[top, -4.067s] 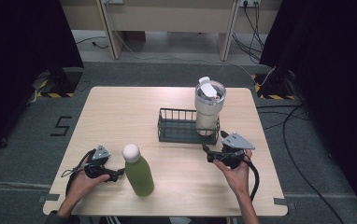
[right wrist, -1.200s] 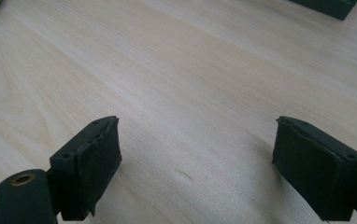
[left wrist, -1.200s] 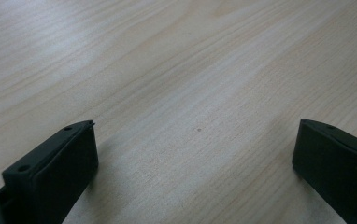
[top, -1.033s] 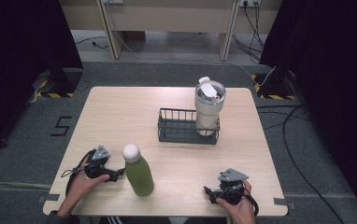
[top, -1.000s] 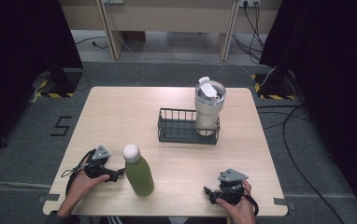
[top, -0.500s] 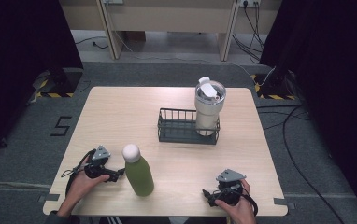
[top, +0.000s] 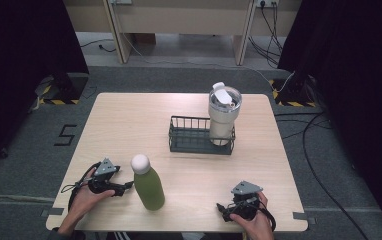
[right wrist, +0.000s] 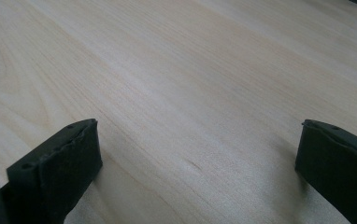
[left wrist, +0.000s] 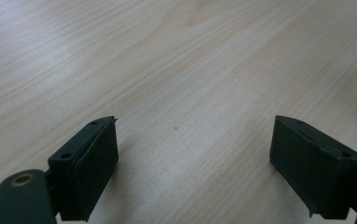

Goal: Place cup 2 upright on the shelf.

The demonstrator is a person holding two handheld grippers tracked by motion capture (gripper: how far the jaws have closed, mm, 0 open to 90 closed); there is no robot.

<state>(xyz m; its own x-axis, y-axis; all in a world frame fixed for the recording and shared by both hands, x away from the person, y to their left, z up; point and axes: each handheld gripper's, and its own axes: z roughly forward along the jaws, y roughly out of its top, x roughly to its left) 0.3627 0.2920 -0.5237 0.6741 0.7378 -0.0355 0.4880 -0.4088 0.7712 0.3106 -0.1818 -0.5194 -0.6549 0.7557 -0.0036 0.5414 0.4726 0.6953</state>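
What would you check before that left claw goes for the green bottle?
1. Left claw open, nothing between its jaws: ok, though they have just been closing.
2. Green bottle upright, white cap on: ok.
3. Bottle apart from the left claw: ok.
4. Right claw open and low on the table, away from the bottle: ok.
5. Tumbler standing in the wire basket: ok.
6. Bottle's weight: cannot tell.

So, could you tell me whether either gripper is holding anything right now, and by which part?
Nothing is held: the left gripper and the right gripper both show bare table between open jaws.
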